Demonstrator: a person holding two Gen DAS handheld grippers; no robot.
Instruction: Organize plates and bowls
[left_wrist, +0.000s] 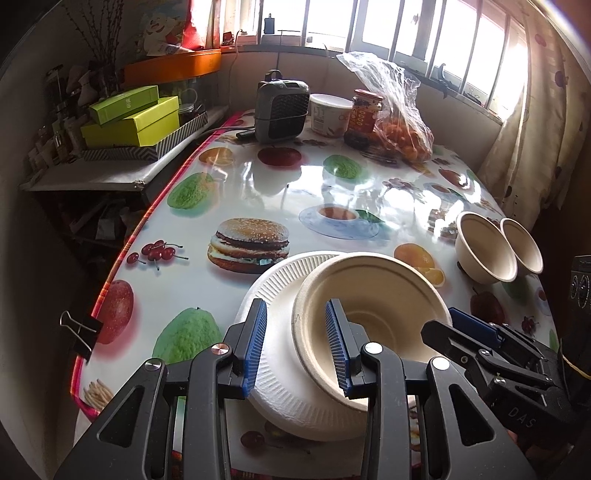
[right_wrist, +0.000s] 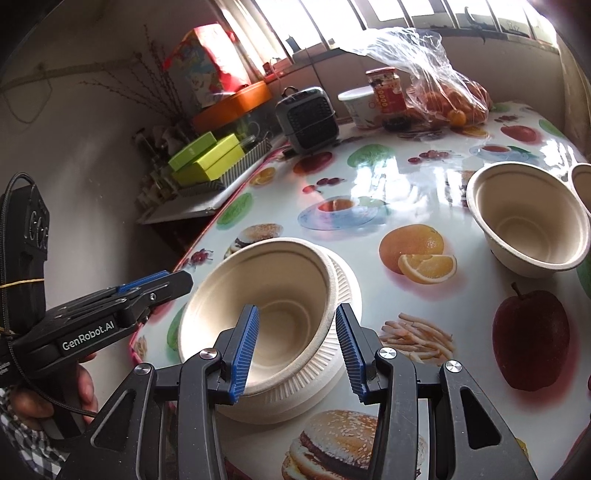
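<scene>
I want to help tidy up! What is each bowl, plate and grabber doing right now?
Big bowl: upright, empty, sitting on the plates.
Plate stack: on the table, under the big bowl.
Two small bowls: upright, empty, side by side.
Left gripper: open, straddling the bowl's rim.
Right gripper: open, straddling the bowl's rim.
</scene>
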